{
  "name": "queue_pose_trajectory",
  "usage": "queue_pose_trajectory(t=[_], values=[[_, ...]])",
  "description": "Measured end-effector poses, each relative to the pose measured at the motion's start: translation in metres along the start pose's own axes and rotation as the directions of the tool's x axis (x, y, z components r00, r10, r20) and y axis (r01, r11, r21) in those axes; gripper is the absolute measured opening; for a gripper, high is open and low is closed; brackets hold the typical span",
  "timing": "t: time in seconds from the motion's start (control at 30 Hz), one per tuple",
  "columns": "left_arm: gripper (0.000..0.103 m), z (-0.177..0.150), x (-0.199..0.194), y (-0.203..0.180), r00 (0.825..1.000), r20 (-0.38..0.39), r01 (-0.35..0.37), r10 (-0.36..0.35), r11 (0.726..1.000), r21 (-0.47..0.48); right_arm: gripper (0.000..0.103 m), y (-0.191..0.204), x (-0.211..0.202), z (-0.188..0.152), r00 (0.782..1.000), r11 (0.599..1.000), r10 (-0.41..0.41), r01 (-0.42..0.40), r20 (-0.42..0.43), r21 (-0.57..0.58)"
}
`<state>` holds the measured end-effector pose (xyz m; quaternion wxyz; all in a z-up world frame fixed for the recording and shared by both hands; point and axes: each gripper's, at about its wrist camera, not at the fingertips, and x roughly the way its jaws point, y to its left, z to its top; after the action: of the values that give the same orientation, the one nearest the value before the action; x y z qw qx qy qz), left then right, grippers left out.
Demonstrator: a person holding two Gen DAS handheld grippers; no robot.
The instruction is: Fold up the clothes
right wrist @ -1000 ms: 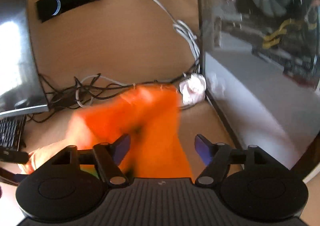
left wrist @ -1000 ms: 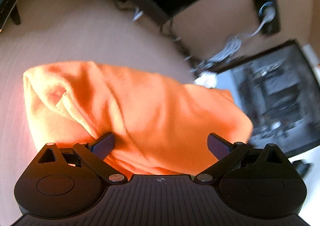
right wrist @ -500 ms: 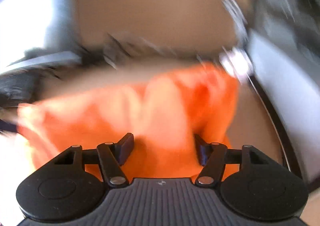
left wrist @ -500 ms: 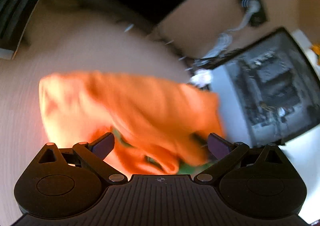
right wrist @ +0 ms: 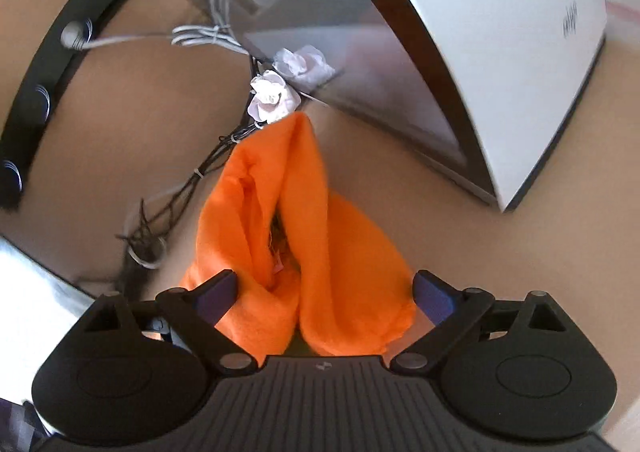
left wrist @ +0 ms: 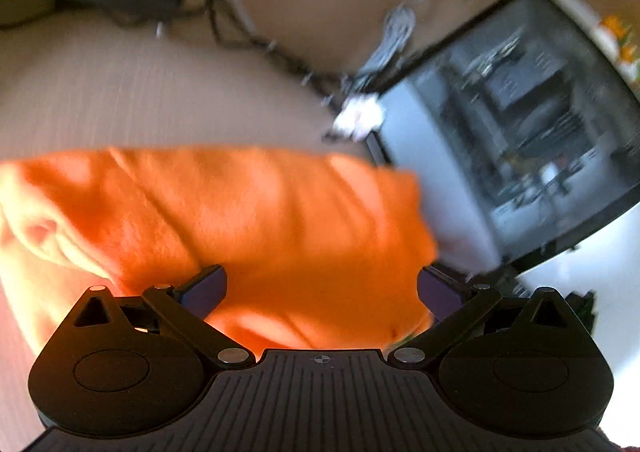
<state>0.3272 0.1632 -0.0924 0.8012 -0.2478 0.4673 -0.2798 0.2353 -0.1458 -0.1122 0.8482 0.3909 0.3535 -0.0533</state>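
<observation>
- Orange garment (left wrist: 280, 228): a soft, fleecy cloth, bright orange, bunched on the pale wooden desk (left wrist: 120, 92). No flat panel shows; it lies in thick rolls and folds.
- Left wrist view: the cloth spreads wide across the frame, with long creases running aslant. Its left end glows pale yellow-orange in strong light and curls into a small rolled lip. The picture is smeared, so finer texture is hard to read.
- Right wrist view: the same cloth (right wrist: 304, 252) seen end-on, two fat lobes rising to a narrow peak, with a deep dark cleft between them. Something darker sits inside the cleft, possibly a print or a lining; too shadowed to say.
- Left gripper (left wrist: 320, 288): jaws spread wide, the near edge of the cloth between them, neither pad pressing on it.
- Right gripper (right wrist: 322, 290): jaws opening, already wide apart; both lobes of the cloth sit between the pads, which flank the bundle without squeezing it.
- Surroundings: a computer case with a glass side (left wrist: 520, 124) stands to the right of the cloth; its white shell (right wrist: 500, 32) shows in the right view. A small white flower-like object (right wrist: 272, 96) lies just beyond the cloth's peak, beside a tangle of dark cables (right wrist: 180, 196).
</observation>
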Motion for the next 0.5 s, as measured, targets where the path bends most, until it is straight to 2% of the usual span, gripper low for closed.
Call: queue_pose_trajectory(t=[0.1, 0.3, 0.47, 0.5], values=[[0.103, -0.006, 0.006, 0.004, 0.999, -0.025, -0.027, 0.027, 1.000, 0.002, 0.095, -0.007, 0.007, -0.003, 1.000, 0.999, 0.008, -0.008, 0.008, 0.037], [0.103, -0.011, 0.005, 0.012, 0.999, -0.032, -0.023, 0.022, 0.999, -0.022, 0.098, -0.011, 0.010, -0.009, 0.992, 0.987, 0.122, -0.119, -0.022, 0.104], [0.103, -0.011, 0.005, 0.009, 0.999, -0.039, -0.030, 0.029, 0.999, -0.021, 0.099, 0.005, 0.029, -0.013, 0.980, 0.977, 0.194, -0.187, -0.056, 0.107], [0.103, -0.012, 0.005, 0.009, 0.999, -0.044, -0.030, 0.030, 0.999, -0.018, 0.099, 0.011, 0.033, -0.014, 0.981, 0.980, 0.187, -0.183, -0.052, 0.079]])
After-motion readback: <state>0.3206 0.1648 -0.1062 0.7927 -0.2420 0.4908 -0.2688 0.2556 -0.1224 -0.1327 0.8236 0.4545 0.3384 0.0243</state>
